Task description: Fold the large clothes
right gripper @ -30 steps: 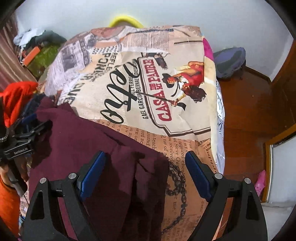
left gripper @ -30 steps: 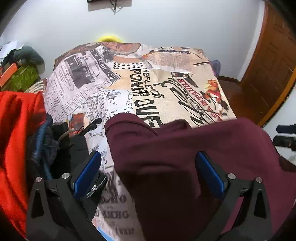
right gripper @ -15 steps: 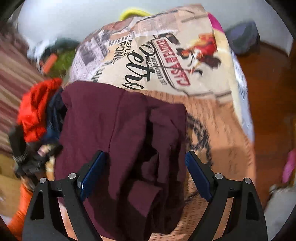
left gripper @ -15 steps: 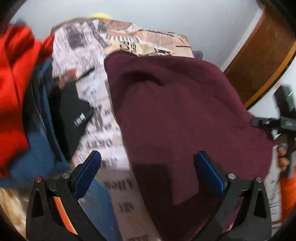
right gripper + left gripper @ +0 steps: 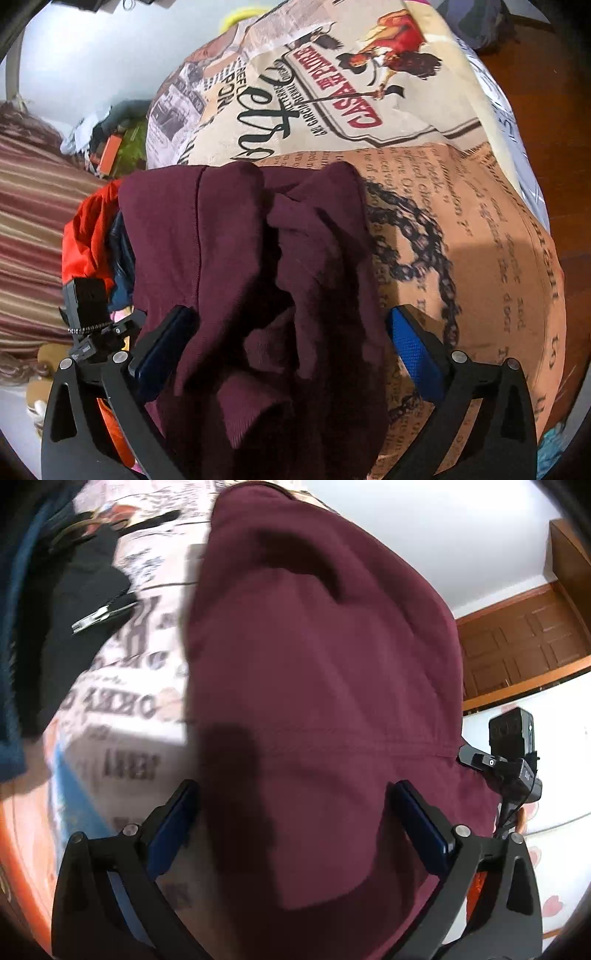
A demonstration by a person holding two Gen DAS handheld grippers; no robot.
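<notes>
The bed (image 5: 480, 221), spread with a newspaper-print cover, carries the maroon garment (image 5: 258, 258), which lies on its near part, bunched into loose ridges on its right side. Both grippers hang over it with jaws spread wide, gripping nothing: the left gripper (image 5: 299, 823) above the flat left portion, the right gripper (image 5: 288, 347) above the rumpled folds.

The main risk, as I judge it, is a pinch that takes only the top ridge, so the layers beneath slide and the fold comes out crooked. The garment also lies beside an orange and dark blue heap of clothes (image 5: 92, 236); a careless grab could drag a neighbour along. A near hem seems close to the bed's edge and might slip off.

Legible on the cover: "CASA DE PADRE" in red, seen upside down; the other lettering is too distorted to read.
</notes>
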